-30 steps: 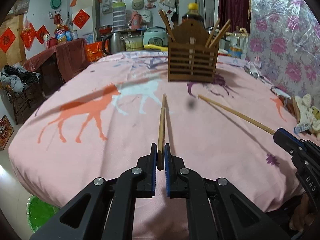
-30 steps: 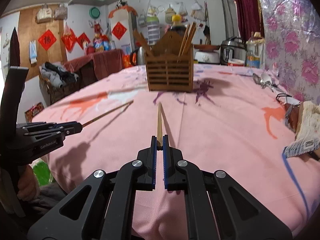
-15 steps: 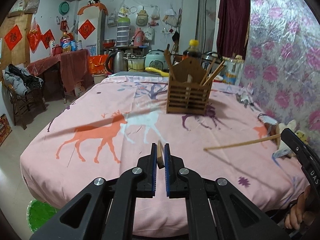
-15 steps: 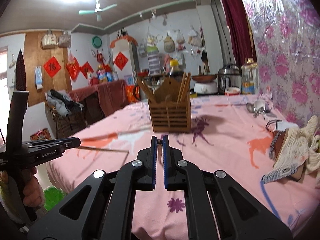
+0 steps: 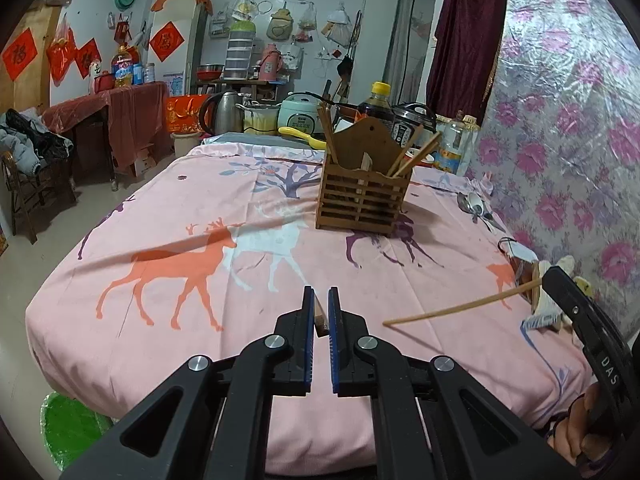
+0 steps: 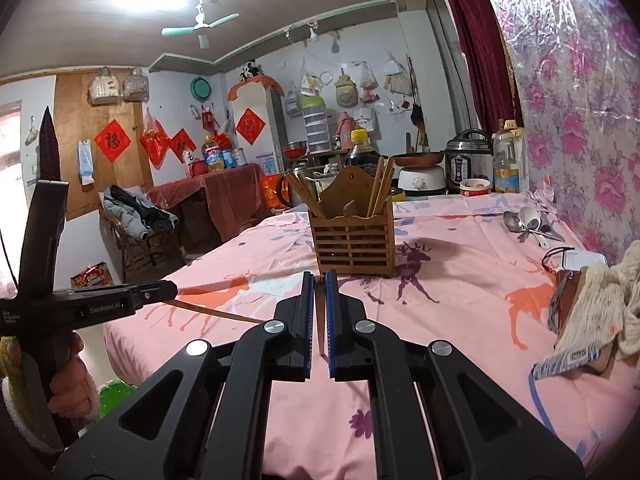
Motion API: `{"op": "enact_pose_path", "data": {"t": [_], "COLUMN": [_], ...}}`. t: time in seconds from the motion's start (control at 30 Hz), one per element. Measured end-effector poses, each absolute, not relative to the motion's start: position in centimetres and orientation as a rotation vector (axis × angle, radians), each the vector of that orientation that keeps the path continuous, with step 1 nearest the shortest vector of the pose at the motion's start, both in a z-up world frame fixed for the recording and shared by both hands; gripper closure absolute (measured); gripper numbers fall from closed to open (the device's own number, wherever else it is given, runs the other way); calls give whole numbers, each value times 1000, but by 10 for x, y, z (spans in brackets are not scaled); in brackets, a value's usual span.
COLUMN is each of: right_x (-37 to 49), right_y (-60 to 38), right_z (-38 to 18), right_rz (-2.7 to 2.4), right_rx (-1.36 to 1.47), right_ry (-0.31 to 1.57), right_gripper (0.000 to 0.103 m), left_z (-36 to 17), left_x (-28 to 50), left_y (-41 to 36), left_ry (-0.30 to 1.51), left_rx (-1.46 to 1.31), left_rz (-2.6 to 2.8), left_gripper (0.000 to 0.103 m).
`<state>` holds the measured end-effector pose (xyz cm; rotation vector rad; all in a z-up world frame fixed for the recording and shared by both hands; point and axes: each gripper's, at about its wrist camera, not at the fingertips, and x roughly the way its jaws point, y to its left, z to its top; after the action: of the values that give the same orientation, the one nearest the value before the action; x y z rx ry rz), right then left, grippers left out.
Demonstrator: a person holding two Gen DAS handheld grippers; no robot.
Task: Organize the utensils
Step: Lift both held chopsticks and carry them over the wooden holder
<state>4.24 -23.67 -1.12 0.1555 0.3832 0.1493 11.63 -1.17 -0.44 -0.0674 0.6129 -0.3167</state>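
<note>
A slatted wooden utensil holder [image 5: 362,196] stands far across the pink table and holds several chopsticks; it also shows in the right wrist view [image 6: 352,240]. My left gripper [image 5: 319,310] is shut on a chopstick [image 5: 319,314], seen end-on between the pads. My right gripper [image 6: 319,300] is shut on another chopstick [image 6: 319,320], seen nearly end-on. In the left wrist view that second chopstick [image 5: 460,307] sticks out leftward from the right gripper, above the table. In the right wrist view the left gripper's chopstick [image 6: 216,313] points right.
Metal and white spoons [image 6: 528,224] lie at the far right of the table. A cream cloth and a white tag [image 6: 592,308] lie at the right edge. Pots, a rice cooker and bottles [image 5: 380,108] crowd behind the holder. A green bin [image 5: 68,428] stands below the table's near left.
Both grippers have lifted their chopsticks off the tablecloth and drawn back and up. The chopsticks, earlier lying flat and pointing at the holder, now show end-on.
</note>
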Motion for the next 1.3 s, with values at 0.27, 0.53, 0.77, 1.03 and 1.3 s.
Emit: {"op": "enact_pose_path", "data": {"t": [0.27, 0.53, 0.77, 1.03, 1.3], "right_x": [72, 104, 144, 181, 214], "right_y": [-246, -254, -267, -280, -291], "right_z": [-1, 6, 19, 42, 77], "right_rz": [160, 171, 178, 170, 178], "right_rx": [196, 231, 273, 272, 262], "right_ry": [409, 450, 473, 441, 370], "right_gripper": [96, 97, 97, 97, 97], "left_z": [21, 43, 61, 82, 128], "left_x": [148, 190, 234, 271, 297], "left_y": [-14, -26, -35, -52, -64], "left_ry": [611, 638, 674, 662, 592], "left_rx": [-55, -62, -86, -58, -46], "left_rz": [-325, -349, -375, -385, -425], "left_gripper": [97, 97, 97, 97, 97]}}
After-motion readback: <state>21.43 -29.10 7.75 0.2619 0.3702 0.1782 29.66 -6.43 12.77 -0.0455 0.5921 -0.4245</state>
